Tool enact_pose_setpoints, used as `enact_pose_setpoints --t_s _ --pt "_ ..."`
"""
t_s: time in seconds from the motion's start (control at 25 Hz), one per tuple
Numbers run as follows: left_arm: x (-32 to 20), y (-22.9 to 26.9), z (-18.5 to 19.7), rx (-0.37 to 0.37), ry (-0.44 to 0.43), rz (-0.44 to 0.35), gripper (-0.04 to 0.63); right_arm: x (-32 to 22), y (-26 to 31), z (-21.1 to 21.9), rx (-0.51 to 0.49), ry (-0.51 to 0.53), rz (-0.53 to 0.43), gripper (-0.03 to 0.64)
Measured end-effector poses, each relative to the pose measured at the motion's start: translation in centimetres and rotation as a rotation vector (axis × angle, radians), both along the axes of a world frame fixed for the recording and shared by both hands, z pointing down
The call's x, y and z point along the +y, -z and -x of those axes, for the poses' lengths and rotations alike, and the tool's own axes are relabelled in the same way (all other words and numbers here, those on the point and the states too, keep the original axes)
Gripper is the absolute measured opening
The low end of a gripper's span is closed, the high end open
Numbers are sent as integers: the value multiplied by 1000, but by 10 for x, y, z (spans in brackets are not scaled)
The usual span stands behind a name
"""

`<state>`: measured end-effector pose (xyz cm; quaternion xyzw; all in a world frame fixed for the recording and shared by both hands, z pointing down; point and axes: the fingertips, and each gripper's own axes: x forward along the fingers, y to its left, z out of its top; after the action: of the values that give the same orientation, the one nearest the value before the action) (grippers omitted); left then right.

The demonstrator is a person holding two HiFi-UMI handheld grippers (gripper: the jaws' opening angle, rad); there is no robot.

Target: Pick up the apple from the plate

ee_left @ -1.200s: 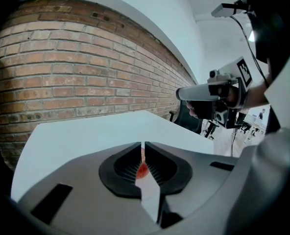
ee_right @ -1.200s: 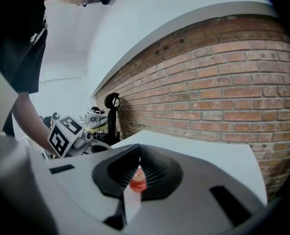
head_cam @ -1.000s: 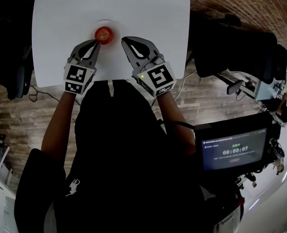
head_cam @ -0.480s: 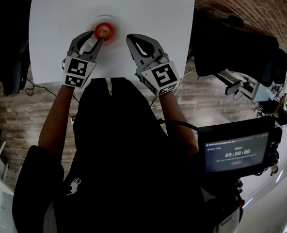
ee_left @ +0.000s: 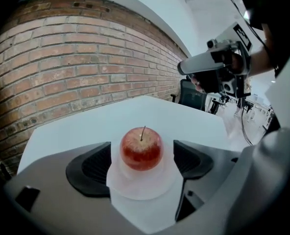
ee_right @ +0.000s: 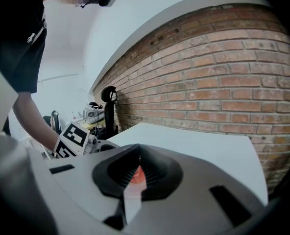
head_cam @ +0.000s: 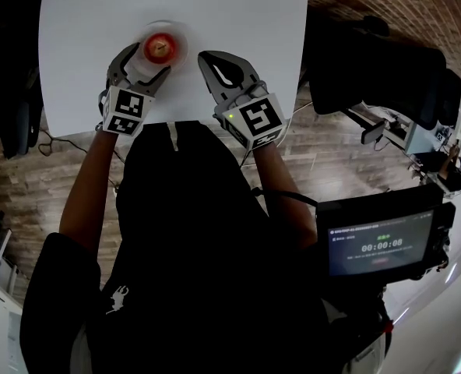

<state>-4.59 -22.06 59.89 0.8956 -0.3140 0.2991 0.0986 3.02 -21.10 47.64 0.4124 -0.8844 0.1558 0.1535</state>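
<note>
— Where is the round red apple [ee_left: 141, 148]?
— On the small white plate [ee_left: 135, 190], between the left gripper [ee_left: 142, 156] jaws, which have just been opening and stand clear of it.
— And the right gripper [ee_right: 135, 173]?
— Jaws seemingly together, empty; only a sliver shows between them.

Table [head_cam: 246, 29] open past plate [ee_left: 144, 187] (right gripper [head_cam: 211, 61] flanks).

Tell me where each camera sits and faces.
Head view: on the person's head, facing steeply down at the white table; arms, torso, left gripper, right gripper show.
Left gripper view: on the left gripper, whose jaws have just been opening, facing the apple between them.
Right gripper view: on the right gripper, facing past its shut jaws toward the left gripper.
Shared: all three show the apple.
</note>
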Motion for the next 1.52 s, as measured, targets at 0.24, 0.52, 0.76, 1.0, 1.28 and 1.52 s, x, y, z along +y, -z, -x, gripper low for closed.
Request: enact_pose_setpoints --t_s 0.24,0.52,0.76,1.0,1.28,1.52 --pt "-1 -10 -9 -24 -16 6 425 2 -2 -7 9 -16 6 5" --pt "-4 -26 -16 -47 -26 5 425 6 -4 -18 22 -34 13 5" --pt "-11 -32 -20 -55 -25 2 425 9 -7 -25 37 -47 20 5" --pt "-17 -39 -19 -62 -7 10 425 10 -9 -28 41 -59 26 5" --pt "-20 -42 -17 -86 -15 4 397 9 -9 -28 38 -65 23 5" --pt "-22 -38 -18 -69 -15 -7 396 8 -8 -28 35 -64 18 5"
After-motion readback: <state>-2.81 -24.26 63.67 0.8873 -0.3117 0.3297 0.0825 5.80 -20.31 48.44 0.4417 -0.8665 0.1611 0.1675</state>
